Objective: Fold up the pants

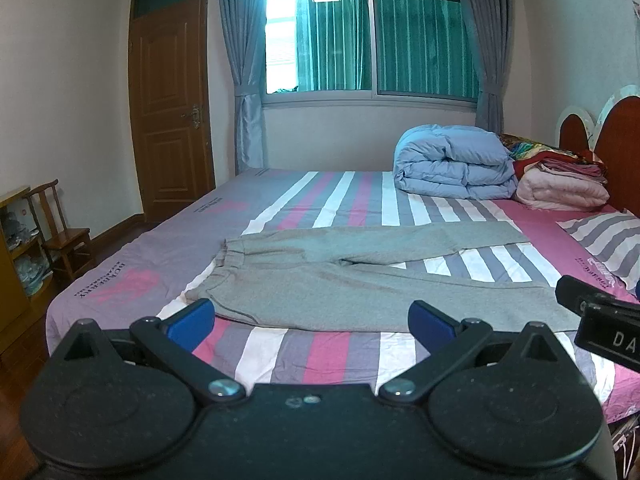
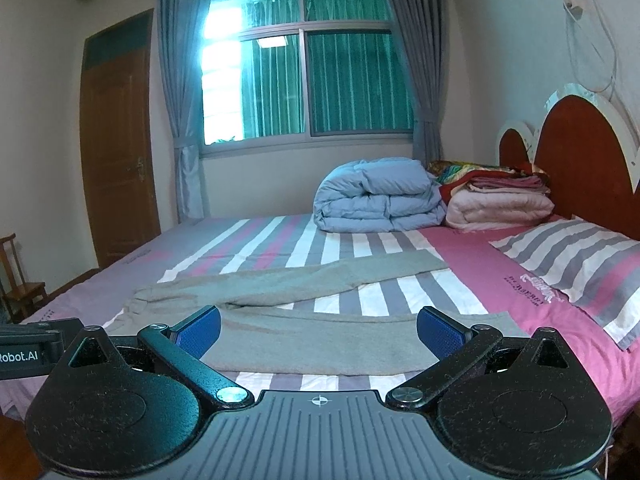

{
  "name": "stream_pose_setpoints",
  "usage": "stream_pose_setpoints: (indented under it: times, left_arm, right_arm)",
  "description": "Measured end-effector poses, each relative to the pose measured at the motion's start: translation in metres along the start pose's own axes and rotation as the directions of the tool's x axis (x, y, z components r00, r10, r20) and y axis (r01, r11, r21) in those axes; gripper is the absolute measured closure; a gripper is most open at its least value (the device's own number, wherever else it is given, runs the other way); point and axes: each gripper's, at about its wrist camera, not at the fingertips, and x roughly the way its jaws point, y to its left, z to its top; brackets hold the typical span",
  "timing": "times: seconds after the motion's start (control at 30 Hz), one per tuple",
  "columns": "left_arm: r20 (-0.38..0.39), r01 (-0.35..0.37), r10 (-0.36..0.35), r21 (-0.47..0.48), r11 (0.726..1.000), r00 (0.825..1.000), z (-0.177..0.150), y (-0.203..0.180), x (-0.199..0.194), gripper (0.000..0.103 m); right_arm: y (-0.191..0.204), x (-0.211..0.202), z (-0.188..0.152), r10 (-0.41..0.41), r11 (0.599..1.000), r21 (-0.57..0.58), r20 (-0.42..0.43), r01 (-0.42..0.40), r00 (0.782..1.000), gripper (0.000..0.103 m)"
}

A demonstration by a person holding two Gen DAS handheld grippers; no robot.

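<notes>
— Sweatpants (image 1: 352, 276), grey ones: where were they when both tools hung over the bed?

— Start at the jaws. The left gripper (image 1: 312, 322) stood spread wide, blue pads (image 1: 192, 318) apart, nothing between them. The right gripper (image 2: 318, 330) was just as wide and just as empty. Both hovered short of the cloth, touching nothing.

— And beyond them?

— The sweatpants lay flat across the middle of each frame on the striped bedsheet (image 1: 320, 354), elastic waistband (image 1: 236, 254) toward the left, the legs splayed toward the right. The near leg (image 2: 360, 336) ran straight across the lower middle of the right wrist view; the far leg (image 2: 352, 270) angled up toward the pillow (image 2: 576, 264).

— How would they handle?

— Soft, limp, fairly thick fleece, I judged; light, nothing fragile, likely to sag and drag on the sheet. I'd pinch an edge: waistband corner with the left, far leg's hem with the right, and carry that leg over onto the near one.
</notes>
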Motion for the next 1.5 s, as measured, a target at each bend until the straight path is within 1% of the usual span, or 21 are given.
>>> stream_pose_setpoints:
  times: [1.13,1.5]
  left_arm:
    - [-0.014,-0.005,0.005,-0.004,1.0,1.0,-0.004,0.003,0.004,0.006]
    - [-0.056,-0.002,0.002,0.008,1.0,0.998,-0.01,-0.002,0.014,0.006]
  right_arm:
    - [-0.004,0.002,-0.002,-0.01,1.0,0.004,-0.004,0.01,1.0,0.0]
    - [-0.006,0.007,-0.004,-0.012,1.0,0.001,-0.017,0.012,1.0,0.0]
